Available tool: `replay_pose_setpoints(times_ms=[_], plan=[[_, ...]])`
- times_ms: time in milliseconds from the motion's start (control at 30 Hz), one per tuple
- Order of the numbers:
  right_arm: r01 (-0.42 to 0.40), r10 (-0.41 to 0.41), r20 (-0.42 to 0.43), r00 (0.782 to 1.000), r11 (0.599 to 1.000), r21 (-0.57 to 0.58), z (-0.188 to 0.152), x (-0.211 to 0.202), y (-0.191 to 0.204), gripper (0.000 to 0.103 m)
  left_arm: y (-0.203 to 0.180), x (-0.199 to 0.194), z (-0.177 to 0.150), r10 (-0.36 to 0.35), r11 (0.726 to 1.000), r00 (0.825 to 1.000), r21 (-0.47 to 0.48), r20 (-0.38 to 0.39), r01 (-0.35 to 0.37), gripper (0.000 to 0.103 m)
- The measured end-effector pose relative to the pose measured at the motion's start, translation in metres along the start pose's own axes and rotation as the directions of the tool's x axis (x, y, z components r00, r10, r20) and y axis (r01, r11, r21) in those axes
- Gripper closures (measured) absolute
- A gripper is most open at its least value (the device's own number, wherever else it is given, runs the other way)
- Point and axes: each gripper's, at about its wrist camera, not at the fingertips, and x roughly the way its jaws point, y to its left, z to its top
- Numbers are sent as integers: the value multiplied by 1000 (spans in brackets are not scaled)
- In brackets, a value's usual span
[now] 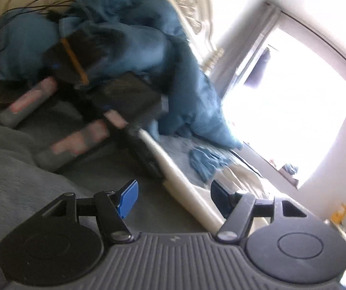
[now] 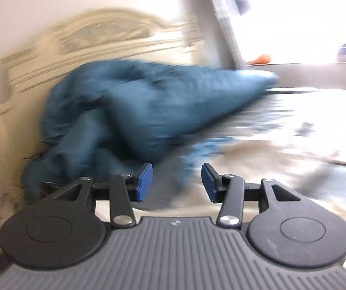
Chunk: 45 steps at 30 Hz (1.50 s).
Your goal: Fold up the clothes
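Left wrist view. Left gripper (image 1: 170, 199): jaws apart, nothing between the pads; it hangs over grey cloth (image 1: 15, 181) in the foreground, which may be the garment you are working, though blur leaves that unsure. Right gripper (image 1: 59, 130) shows ahead as two blurred grey-and-pink fingers, apparently apart, over dark fabric. Blue bedding (image 1: 177, 82) is heaped against the headboard (image 1: 187, 7), well apart from your pads.

Right wrist view. Right gripper (image 2: 176, 183): jaws part open, empty. Blue bedding (image 2: 129, 106) lies crumpled and bulky ahead, cream headboard (image 2: 100, 36) behind it, pale bed surface (image 2: 281, 149) to the right. No garment shows clearly here.

Step, as judged: between grips, both hands free. Your next move calls for finding a garment edge or corner and closing squarely on a single layer.
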Motion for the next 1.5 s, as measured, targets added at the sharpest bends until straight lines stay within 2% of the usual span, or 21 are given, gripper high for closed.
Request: replay_pose_setpoints(times_ms=[67, 100, 167, 233, 300, 400, 500, 600, 700, 767, 867, 900, 933, 1000, 1067, 1167, 1333, 1367, 1400, 1467, 1500], plan=[[127, -127, -6, 992, 992, 25, -16, -55, -51, 59, -18, 2, -4, -12, 999, 999, 39, -48, 13, 35], [194, -193, -23, 981, 980, 50, -27, -79, -75, 59, -28, 4, -6, -14, 998, 997, 59, -72, 19, 35], [318, -313, -63, 948, 942, 105, -50, -126, -123, 59, -53, 5, -10, -35, 993, 994, 106, -103, 45, 35], [402, -388, -110, 915, 900, 168, -75, -159, -167, 59, -83, 8, -15, -67, 985, 988, 151, -143, 88, 35], [471, -444, -164, 881, 855, 216, -99, -179, -204, 59, -119, 16, -21, -118, 968, 969, 191, -215, 161, 34], [513, -464, -225, 857, 809, 287, -128, -181, -248, 59, -185, 39, -38, -186, 927, 913, 244, -364, 286, 34], [512, -454, -238, 859, 778, 365, -149, -165, -284, 59, -253, 67, -70, -215, 872, 849, 296, -483, 390, 33], [504, -446, -234, 864, 744, 439, -158, -142, -319, 59, -310, 94, -116, -209, 816, 796, 347, -567, 462, 33], [511, -472, -214, 855, 701, 497, -159, -128, -359, 59, -342, 113, -164, -230, 782, 741, 334, -630, 526, 33], [525, -502, -201, 841, 672, 522, -156, -122, -390, 59, -361, 126, -195, -244, 759, 702, 319, -669, 568, 34], [533, -535, -184, 824, 625, 570, -152, -109, -435, 59, -368, 143, -232, -281, 757, 655, 258, -701, 601, 34], [529, -540, -179, 822, 612, 587, -151, -104, -449, 59, -369, 144, -240, -289, 748, 659, 265, -694, 608, 33], [526, -545, -173, 820, 599, 604, -150, -99, -462, 59, -370, 143, -246, -296, 736, 670, 284, -681, 614, 32], [528, -560, -166, 812, 582, 618, -147, -86, -485, 59, -369, 136, -253, -313, 702, 686, 327, -656, 633, 29], [537, -577, -163, 801, 568, 624, -144, -73, -505, 59, -366, 131, -255, -322, 688, 695, 346, -643, 639, 27], [559, -599, -175, 781, 547, 623, -141, -54, -531, 59, -363, 133, -256, -341, 690, 690, 328, -639, 645, 26], [571, -619, -152, 770, 564, 596, -127, -31, -550, 60, -363, 135, -259, -355, 688, 689, 323, -631, 650, 26], [578, -620, -156, 769, 569, 585, -124, -26, -552, 66, -362, 136, -259, -359, 689, 686, 317, -633, 652, 25], [590, -627, -161, 762, 571, 570, -122, -23, -552, 79, -362, 138, -259, -363, 690, 683, 309, -634, 654, 25], [624, -654, -165, 738, 569, 536, -119, -22, -548, 93, -362, 139, -258, -369, 693, 679, 299, -635, 656, 25], [622, -666, -140, 733, 572, 535, -117, -29, -545, 94, -362, 139, -258, -370, 694, 678, 296, -635, 656, 25]])
